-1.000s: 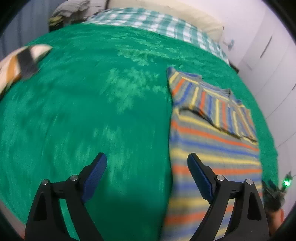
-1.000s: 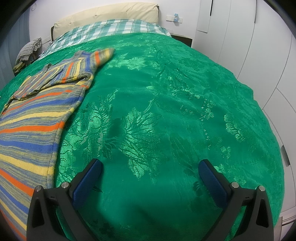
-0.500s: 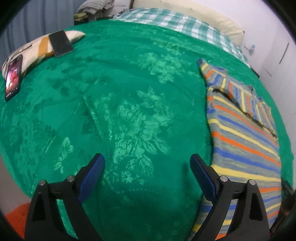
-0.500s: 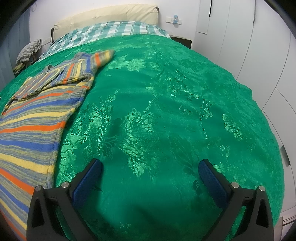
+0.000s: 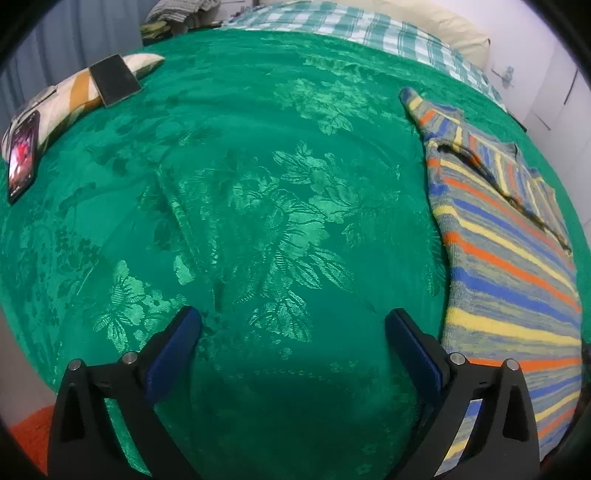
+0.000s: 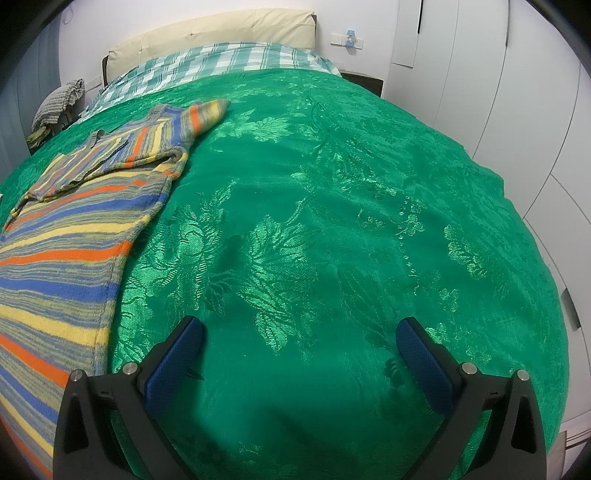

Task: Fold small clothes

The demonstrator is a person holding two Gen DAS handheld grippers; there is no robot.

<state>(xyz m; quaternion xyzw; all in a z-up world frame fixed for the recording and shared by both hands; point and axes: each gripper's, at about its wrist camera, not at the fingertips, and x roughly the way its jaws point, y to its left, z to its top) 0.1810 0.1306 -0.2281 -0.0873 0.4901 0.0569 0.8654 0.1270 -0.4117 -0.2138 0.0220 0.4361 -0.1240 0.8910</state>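
Note:
A striped garment (image 5: 506,258) in blue, orange, yellow and grey lies flat on the green bedspread (image 5: 258,184), with a sleeve folded across its upper part. It is at the right of the left wrist view and at the left of the right wrist view (image 6: 74,236). My left gripper (image 5: 291,325) is open and empty above bare bedspread, left of the garment. My right gripper (image 6: 299,332) is open and empty above bare bedspread (image 6: 332,206), right of the garment.
A patterned cushion (image 5: 79,94) at the far left carries a dark tablet (image 5: 114,79) and a lit phone (image 5: 23,155). A checked pillow (image 5: 351,26) and cream headboard (image 6: 221,33) are at the bed's head. White wardrobe doors (image 6: 517,92) stand at the right.
My left gripper has swung left off the garment's edge, bringing the cushion, tablet and phone into view. My right gripper has barely moved.

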